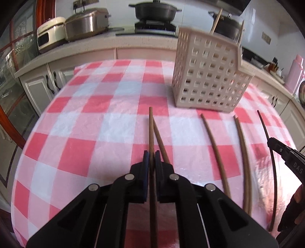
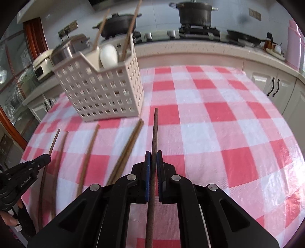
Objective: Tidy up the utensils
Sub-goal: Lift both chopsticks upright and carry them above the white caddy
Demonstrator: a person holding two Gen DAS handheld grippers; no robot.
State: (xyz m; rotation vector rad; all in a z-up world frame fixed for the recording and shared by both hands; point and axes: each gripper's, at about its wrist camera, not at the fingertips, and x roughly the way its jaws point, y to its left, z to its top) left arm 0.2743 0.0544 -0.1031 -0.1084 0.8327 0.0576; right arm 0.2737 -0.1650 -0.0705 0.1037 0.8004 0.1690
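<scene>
My left gripper [image 1: 152, 155] is shut on a brown chopstick [image 1: 151, 129] that points away over the red-checked tablecloth [image 1: 95, 124]. A second brown chopstick [image 1: 161, 141] lies touching it on the right. Two more chopsticks [image 1: 215, 152] [image 1: 243, 152] lie further right. My right gripper [image 2: 153, 155] is shut on a dark chopstick [image 2: 155, 129]; in the left wrist view that gripper [image 1: 269, 142] shows at the right edge. A beige perforated utensil basket [image 2: 103, 89] stands at the back, with a white spoon [image 2: 108, 55] and upright chopsticks in it.
Behind the table runs a kitchen counter [image 1: 114, 41] with a rice cooker [image 1: 49, 32], a steel pot [image 1: 85, 22] and black pots on a stove [image 1: 155, 11]. A pink bottle [image 1: 294, 74] stands far right. White cabinets [image 2: 272, 87] line the sides.
</scene>
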